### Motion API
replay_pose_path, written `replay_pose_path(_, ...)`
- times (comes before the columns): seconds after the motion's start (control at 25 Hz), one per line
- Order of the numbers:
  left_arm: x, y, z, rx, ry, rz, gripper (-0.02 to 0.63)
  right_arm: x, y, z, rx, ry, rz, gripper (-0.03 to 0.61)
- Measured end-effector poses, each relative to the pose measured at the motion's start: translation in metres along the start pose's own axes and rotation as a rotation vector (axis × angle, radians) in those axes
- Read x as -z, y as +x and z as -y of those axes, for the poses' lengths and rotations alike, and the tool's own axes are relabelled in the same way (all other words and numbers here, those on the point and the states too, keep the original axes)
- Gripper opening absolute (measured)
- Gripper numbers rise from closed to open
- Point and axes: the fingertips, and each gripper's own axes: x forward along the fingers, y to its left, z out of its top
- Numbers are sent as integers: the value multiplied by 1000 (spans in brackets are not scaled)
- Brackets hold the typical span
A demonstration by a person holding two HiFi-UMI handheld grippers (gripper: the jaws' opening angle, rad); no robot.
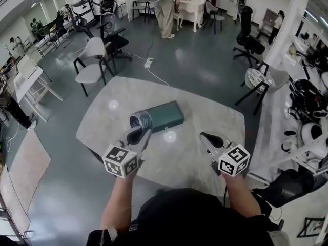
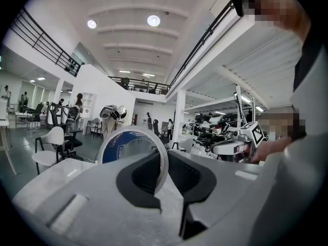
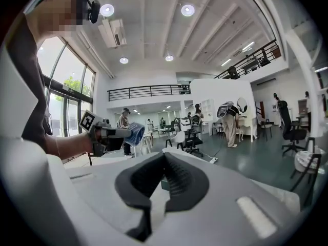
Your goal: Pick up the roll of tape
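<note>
Seen from the head camera, we hold two grey plastic claws over a pale, marble-patterned table (image 1: pixel 205 111) with rounded corners. Each claw carries a cube of black-and-white square markers, the only print we can make out.

At 9 o'clock from the picture's centre, the left claw (image 1: pixel 139 132) points towards 1 o'clock and pinches the roll of tape (image 1: pixel 140 120), held up off the table. In its own view, one dark jaw sits inside the ring (image 2: pixel 130 147) and one outside. The roll's wall is thin and translucent around a blue core, and any lettering is too blurred to read.

A dark green, smooth oblong box (image 1: pixel 166 115) lies at 2 o'clock from the roll.

At 4 o'clock from the box, the right claw (image 1: pixel 207 137) points towards 11 o'clock, its ribbed jaws pressed together on nothing.
</note>
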Motion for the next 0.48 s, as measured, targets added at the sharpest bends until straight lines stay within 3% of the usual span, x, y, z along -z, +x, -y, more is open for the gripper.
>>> replay_pose_path(0.48,0,-4,2,2,-11,7,54,4,-3,-3,0,0,3,2)
